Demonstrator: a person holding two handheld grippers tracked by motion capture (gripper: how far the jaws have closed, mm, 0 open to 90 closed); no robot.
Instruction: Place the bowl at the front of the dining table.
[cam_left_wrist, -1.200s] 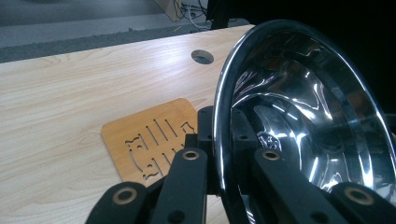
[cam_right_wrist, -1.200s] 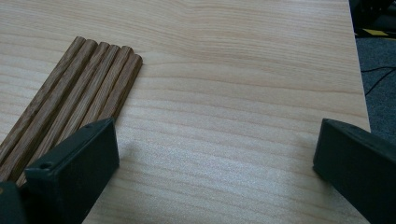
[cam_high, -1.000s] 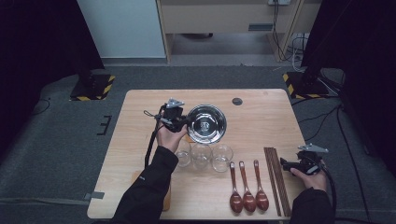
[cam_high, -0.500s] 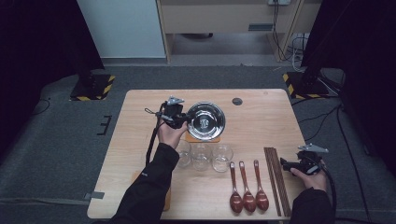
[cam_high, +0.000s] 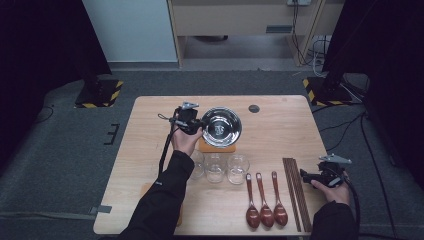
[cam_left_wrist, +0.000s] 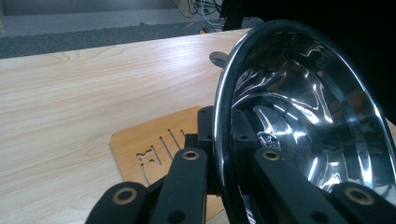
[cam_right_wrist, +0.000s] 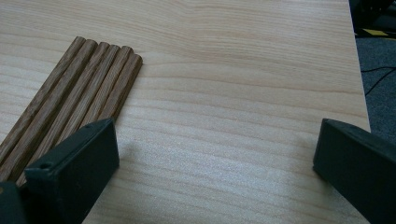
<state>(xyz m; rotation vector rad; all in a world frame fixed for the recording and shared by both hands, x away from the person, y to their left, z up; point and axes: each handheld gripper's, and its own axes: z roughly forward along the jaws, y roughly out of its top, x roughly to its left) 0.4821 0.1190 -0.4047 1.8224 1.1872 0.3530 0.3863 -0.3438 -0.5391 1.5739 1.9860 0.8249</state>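
A shiny steel bowl (cam_high: 221, 126) hangs tilted over an orange wooden coaster (cam_high: 216, 148) in the middle of the table. My left gripper (cam_high: 197, 126) is shut on the bowl's left rim. In the left gripper view the rim runs between the two black jaws (cam_left_wrist: 223, 123); the bowl (cam_left_wrist: 308, 121) faces right and the coaster (cam_left_wrist: 159, 144) lies below it. My right gripper (cam_high: 306, 176) rests near the table's right edge. It stands open (cam_right_wrist: 217, 154) with bare wood between the jaws, right beside the ends of the wooden chopsticks (cam_right_wrist: 79, 88).
Three clear glasses (cam_high: 215, 167) stand in a row in front of the coaster. Three dark red spoons (cam_high: 264, 205) and the chopsticks (cam_high: 294, 192) lie at the front right. A small dark disc (cam_high: 254, 108) sits near the far edge. The sleeve partly covers another coaster (cam_high: 145, 189).
The left gripper and the bowl have shifted slightly toward the far side of the table. The right gripper has stayed where it was.
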